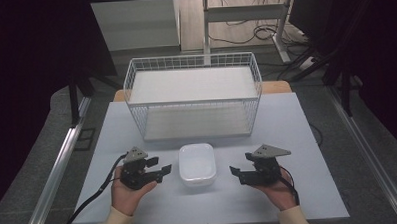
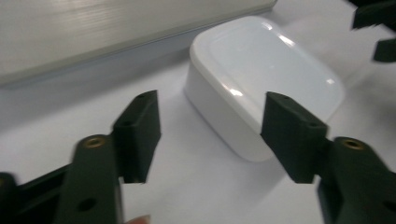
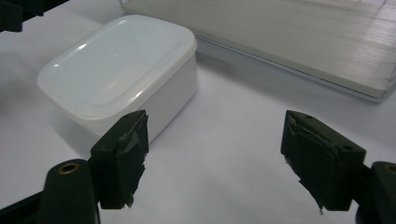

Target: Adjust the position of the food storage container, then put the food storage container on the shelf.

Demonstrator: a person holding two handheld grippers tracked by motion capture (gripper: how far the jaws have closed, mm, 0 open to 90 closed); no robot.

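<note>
Item 1, my left gripper: jaws released and spread wide, nothing between them. In the left gripper view the gap frames the near corner of the white lidded box, so I judge the spread is set to take the box's side.

Item 2, my right gripper: jaws likewise released, holding nothing. In the right gripper view the box sits off toward 1 pad, and bare table lies in the gap.

Item 3, white lidded box: rests flat on the table, lid on, between my 2 grippers and apart from both. It lies just in front of the wire basket, likely staged for a 2-sided lift into it.

Item 4, wire basket: white, open-topped, standing at the far middle of the table with a pale board on its floor.

Item 5, pose: both hands come in from the near edge, palms cradling the grippers from below. My left hand and right hand hold them low, jaw tips aimed inward at the box's short sides, roughly mirrored.
</note>
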